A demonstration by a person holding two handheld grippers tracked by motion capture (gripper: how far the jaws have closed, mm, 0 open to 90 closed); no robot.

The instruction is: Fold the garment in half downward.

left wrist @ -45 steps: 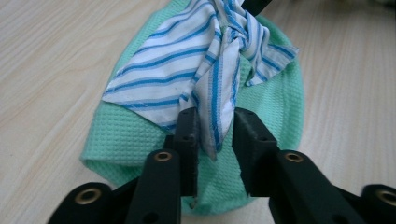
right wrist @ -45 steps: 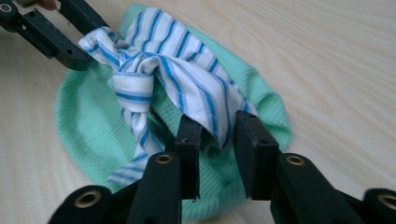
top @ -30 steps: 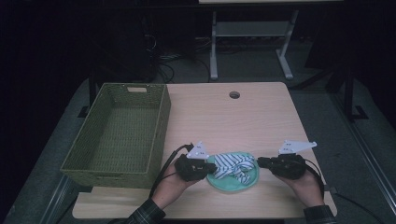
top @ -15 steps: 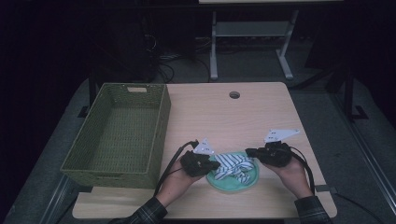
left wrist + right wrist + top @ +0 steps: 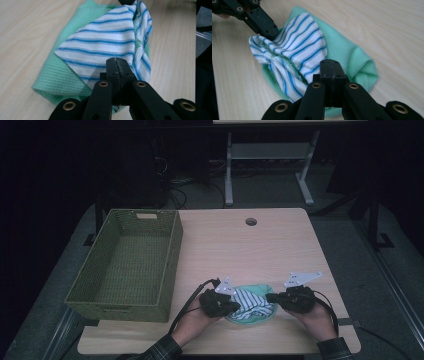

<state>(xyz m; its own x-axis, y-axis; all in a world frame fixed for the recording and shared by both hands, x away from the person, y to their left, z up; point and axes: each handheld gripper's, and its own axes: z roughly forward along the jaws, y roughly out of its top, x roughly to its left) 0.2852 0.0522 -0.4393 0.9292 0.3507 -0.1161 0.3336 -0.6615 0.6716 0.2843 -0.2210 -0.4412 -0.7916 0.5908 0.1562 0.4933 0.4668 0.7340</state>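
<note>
Now both the left gripper (image 5: 231,306) and right gripper (image 5: 272,297) have their fingers clamped together on opposite edges of the striped cloth (image 5: 251,302), which lies between them atop the green cloth (image 5: 53,75) near the table's (image 5: 240,245) front edge.

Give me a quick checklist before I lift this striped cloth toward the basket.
1. Left tool shut on the striped cloth: ok.
2. Right tool shut on the same cloth, opposite edge: ok.
3. Green cloth free of both tools, so it stays on the table: cannot tell, it lies right under the jaws.
4. Green basket has room: ok.
5. Path across to the basket unobstructed: ok.
</note>
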